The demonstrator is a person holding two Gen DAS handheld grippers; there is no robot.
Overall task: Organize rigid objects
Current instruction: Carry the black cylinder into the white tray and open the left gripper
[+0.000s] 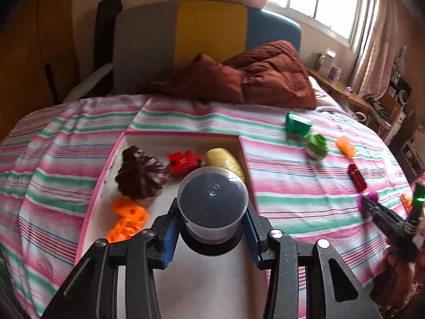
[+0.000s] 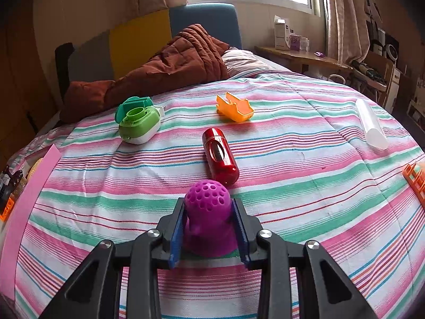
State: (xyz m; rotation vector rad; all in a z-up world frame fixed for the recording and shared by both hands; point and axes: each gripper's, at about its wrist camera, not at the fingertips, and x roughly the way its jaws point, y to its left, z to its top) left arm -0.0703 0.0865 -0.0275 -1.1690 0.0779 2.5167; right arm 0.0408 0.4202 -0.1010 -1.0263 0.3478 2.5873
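Observation:
My left gripper (image 1: 212, 222) is shut on a clear round jar with dark contents (image 1: 212, 202), held above the pink-rimmed white box (image 1: 183, 138). Inside the box lie a dark brown ridged piece (image 1: 140, 175), a red block (image 1: 183, 162), a gold oval (image 1: 224, 159) and an orange holed piece (image 1: 127, 220). My right gripper (image 2: 208, 223) is shut on a purple perforated dome toy (image 2: 208, 212) resting on the striped bedspread. Just beyond it lies a red capsule (image 2: 219, 155). A green and white container (image 2: 138, 123) and an orange tray piece (image 2: 235, 107) lie farther back.
A brown quilt (image 2: 164, 66) is heaped near the headboard. A frosted white tube (image 2: 370, 122) lies at the right and an orange rack (image 2: 415, 180) at the right edge. A wooden shelf (image 2: 300, 54) with boxes runs under the window. A dark green box (image 1: 297, 126) sits on the bedspread.

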